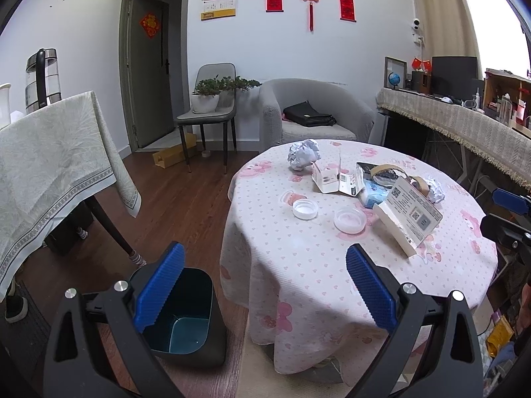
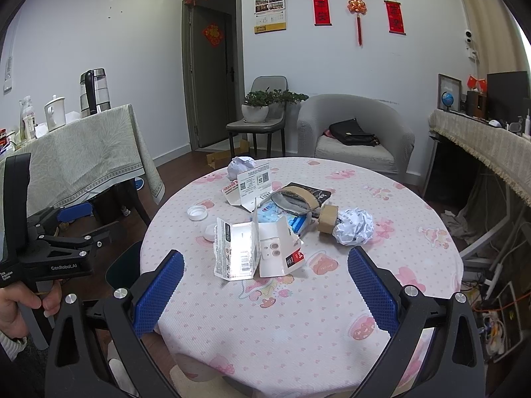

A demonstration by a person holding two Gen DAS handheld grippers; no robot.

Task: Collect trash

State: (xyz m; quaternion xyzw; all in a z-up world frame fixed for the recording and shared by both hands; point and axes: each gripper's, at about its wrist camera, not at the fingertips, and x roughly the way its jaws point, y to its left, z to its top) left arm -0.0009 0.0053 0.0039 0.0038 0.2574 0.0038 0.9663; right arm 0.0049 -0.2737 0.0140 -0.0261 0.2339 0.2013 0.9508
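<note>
Left gripper (image 1: 265, 293) held nearest, jaws wide, nothing between; bin (image 1: 186, 315) seen below its left finger, set on floor just beside table (image 1: 298, 282), judged handy for drops. Trash spread on tabletop, none collected yet: lid (image 1: 305, 208), dish (image 1: 350, 220), paper ball (image 1: 303, 154), torn box (image 2: 262, 248), tape roll (image 2: 327, 219). Right gripper (image 2: 265, 293) likewise wide and empty, aimed at torn box, probably first pick.

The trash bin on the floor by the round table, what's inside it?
The trash bin looks empty: its bare bluish bottom and inner walls show in the left wrist view. The left claw's blue pad covers part of its near rim, so that corner stays unseen.
</note>
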